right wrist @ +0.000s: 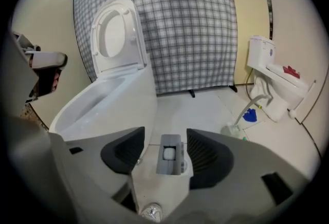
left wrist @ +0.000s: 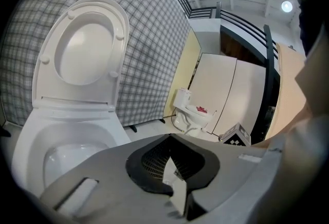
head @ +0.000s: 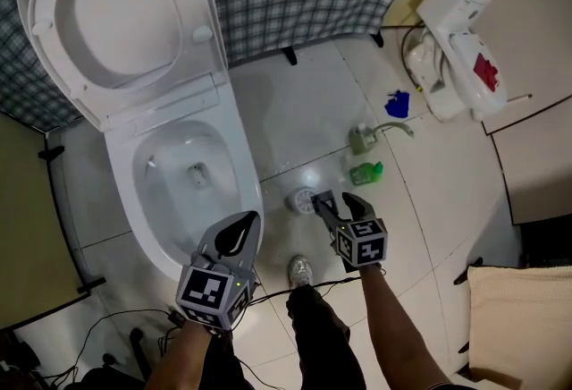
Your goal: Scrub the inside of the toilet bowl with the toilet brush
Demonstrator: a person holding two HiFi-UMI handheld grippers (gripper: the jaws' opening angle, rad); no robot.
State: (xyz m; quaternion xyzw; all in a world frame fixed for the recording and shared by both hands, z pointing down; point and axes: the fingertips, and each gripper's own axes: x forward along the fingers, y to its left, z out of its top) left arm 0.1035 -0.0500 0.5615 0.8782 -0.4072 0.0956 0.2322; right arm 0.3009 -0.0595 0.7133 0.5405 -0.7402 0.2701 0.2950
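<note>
Jaws of your left gripper [head: 248, 223] sit together, empty, by the front rim of the white ceramic toilet bowl [head: 125, 196]. Your right gripper's [head: 337, 199] jaws stand apart, holding nothing. Beyond it, the pale-green long-handled toilet brush [head: 362, 139] rests on the pale tiled floor [head: 295, 102].

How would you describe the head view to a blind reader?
A white toilet, lid raised, seen from above on a pale tiled floor. Near its front rim the person holds the left gripper, shut, and the right gripper, open and empty.
</note>
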